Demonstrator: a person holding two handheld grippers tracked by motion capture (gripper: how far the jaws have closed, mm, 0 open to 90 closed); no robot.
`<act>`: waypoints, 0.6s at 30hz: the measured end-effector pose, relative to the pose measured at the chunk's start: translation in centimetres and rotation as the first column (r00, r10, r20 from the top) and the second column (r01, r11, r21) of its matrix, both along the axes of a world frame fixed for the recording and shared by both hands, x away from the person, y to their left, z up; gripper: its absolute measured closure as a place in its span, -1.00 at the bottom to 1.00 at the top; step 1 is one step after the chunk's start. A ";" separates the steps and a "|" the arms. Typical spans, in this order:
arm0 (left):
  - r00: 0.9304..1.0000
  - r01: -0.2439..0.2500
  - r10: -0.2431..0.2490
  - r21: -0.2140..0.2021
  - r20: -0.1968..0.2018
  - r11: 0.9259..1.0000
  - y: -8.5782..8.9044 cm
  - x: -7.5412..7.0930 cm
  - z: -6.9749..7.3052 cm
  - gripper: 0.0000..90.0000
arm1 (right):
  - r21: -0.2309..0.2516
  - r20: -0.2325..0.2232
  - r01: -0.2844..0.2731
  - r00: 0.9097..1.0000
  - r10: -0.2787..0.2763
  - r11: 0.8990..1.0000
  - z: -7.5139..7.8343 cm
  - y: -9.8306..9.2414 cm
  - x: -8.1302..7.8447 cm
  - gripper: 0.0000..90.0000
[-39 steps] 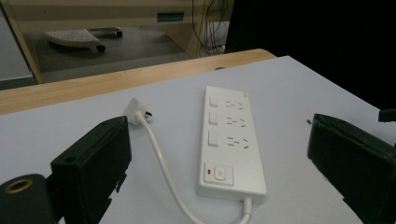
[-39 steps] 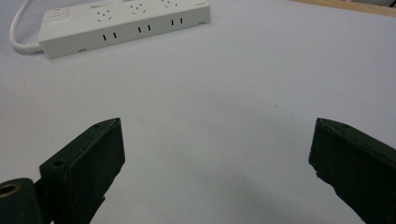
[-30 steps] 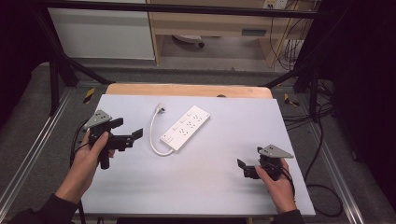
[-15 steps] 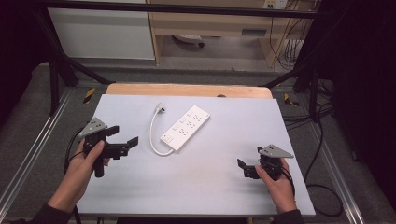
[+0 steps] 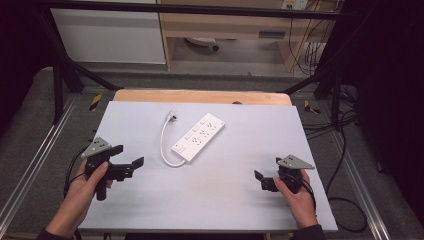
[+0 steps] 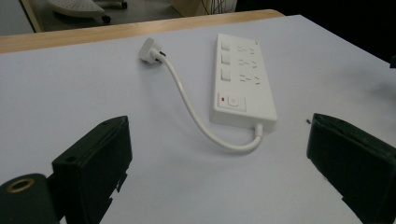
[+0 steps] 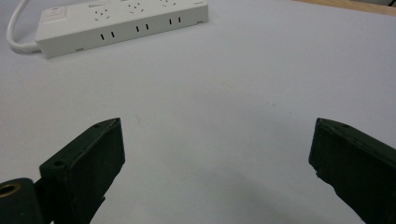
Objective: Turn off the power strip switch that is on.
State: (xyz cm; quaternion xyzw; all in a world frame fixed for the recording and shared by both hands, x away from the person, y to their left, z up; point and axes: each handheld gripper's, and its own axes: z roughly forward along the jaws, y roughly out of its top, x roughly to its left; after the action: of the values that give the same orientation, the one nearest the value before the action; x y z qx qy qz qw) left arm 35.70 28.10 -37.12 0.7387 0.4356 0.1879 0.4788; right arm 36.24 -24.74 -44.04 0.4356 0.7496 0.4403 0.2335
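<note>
The power strip, its long axis angled away toward the far right, was found ahead of the nearer left gripper, both that and the right gripper being spread and empty.

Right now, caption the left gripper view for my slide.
Open left gripper faces a white power strip lying flat on the grey table, its short cable curving back to the plug.

The counter is lit evenly and looks pale and bright, while the room around it is dark, almost black at the right side. Shadows on it are soft and faint. The high view is a bit grainy. In both gripper views the near black jaws look blurry. No strong glare.
</note>
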 end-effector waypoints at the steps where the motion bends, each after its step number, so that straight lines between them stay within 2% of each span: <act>1: 1.000 -0.002 0.002 0.001 -0.001 1.000 0.1 -0.1 -0.1 -0.85 | 0.001 -0.001 0.001 1.000 -0.001 1.000 0.0 0.0 0.0 -0.91; 7: 1.000 -0.026 0.026 -0.002 -0.012 1.000 0.8 -0.8 -1.2 -0.84 | 0.002 -0.002 0.002 1.000 -0.002 1.000 0.0 0.0 0.0 -0.91; 18: 0.999 -0.019 0.019 0.012 -0.025 1.000 1.4 -2.6 -4.0 -0.83 | -0.001 -0.004 0.008 1.000 -0.008 1.000 0.0 -0.1 0.1 -0.91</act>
State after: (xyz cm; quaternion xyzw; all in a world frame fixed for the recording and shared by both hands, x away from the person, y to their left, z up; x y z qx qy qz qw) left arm 33.12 29.48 -41.10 0.7398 0.4475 0.1857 0.4669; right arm 36.32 -24.84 -44.08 0.4395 0.7486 0.4379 0.2339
